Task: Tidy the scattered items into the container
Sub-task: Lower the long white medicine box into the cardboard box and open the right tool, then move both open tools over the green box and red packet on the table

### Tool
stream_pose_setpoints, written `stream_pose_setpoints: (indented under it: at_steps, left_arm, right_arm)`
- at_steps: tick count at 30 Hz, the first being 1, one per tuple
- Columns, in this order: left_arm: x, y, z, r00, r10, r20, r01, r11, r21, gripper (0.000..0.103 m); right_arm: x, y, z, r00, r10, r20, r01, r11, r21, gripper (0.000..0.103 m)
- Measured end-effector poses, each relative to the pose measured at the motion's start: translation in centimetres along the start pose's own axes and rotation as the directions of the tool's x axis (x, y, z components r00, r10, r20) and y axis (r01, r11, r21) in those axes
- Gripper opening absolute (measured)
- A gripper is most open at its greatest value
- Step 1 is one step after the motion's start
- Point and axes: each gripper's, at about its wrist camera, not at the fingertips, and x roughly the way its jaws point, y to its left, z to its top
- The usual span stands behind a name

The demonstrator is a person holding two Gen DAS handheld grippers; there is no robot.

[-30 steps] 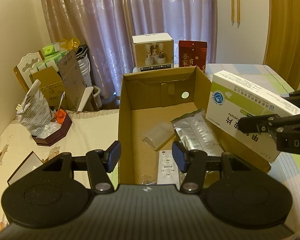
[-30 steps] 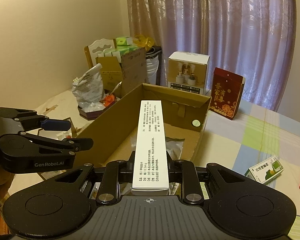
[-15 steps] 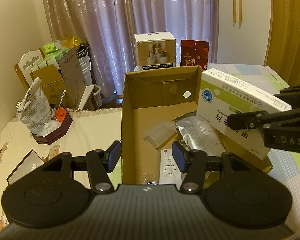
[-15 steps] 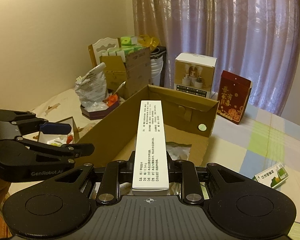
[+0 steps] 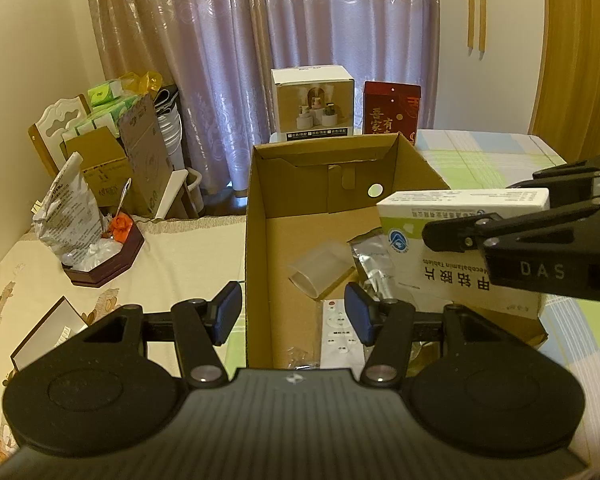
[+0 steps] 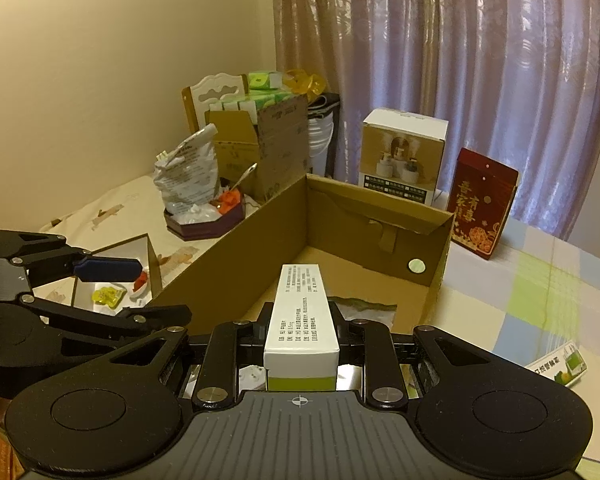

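A: Right wrist view: what are the right gripper (image 6: pixel 302 330) fingers doing?
B: They are clamping a white and green tablet box (image 6: pixel 302 312) by its long sides, holding it level over the near part of the open cardboard box (image 6: pixel 236 264).

A: And from the left wrist view?
B: The tablet box (image 5: pixel 456 236) is hanging over the carton's right wall. The left gripper (image 5: pixel 292 314) fingers are standing wide apart, gripping nothing, with the carton's left wall between them.

A: What is lying inside?
B: A white remote control (image 5: pixel 338 336) near the front, a clear plastic piece (image 5: pixel 320 272) in the middle, and a silver foil pack (image 5: pixel 370 260) to its right.

A: Anything outside?
B: A small green and white box (image 6: pixel 560 366) is lying on the checked cloth (image 6: pixel 532 292) to the right.
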Motion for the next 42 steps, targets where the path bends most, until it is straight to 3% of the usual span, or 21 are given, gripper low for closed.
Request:
stream_pose_setpoints:
  at_steps: [7,11,12,13,14,33,42]
  left_arm:
    - [0.2,0.1,0.0,1.000,0.003,0.002,-0.003,1.000,-0.002,0.053]
    - [0.3,0.2,0.0,1.000,0.004,0.001,-0.004,1.000,-0.003,0.053]
    - [0.3,0.2,-0.1,1.000,0.004,0.001,-0.004,1.000,-0.004,0.053]
    - [0.3,0.2,-0.1,1.000,0.004,0.000,-0.004,1.000,-0.004,0.053]
    - [0.3,0.3,-0.1,1.000,0.004,0.000,-0.004,1.000,-0.004,0.053]
    - [0.1,-0.2,-0.3,1.000,0.000,-0.001,0.000,1.000,0.009,0.054]
    - [-0.6,-1.1,0.6,1.000,-0.005,0.015,0.004,1.000,0.025,0.056]
  right_arm:
    - [0.3,0.2,0.6,0.996,-0.042,0.078,0.045,0.999,-0.031,0.028]
    - [0.7,0.0,0.5,0.997,-0.039,0.060,0.041,0.999,-0.032,0.028]
    - [0.7,-0.2,0.3,0.998,-0.039,0.057,0.041,0.999,-0.027,0.040]
    - [0.6,-0.3,0.1,0.997,-0.044,0.061,0.046,0.999,-0.018,0.072]
    - [0.4,-0.5,-0.1,0.996,-0.050,0.076,0.051,0.999,-0.005,0.081]
    - [-0.7,-1.6,-1.1,0.998,-0.045,0.049,0.044,0.999,0.013,0.081]
    - [-3.2,-3.6,-2.5,0.994,-0.095,0.053,0.092,0.994,0.052,0.082]
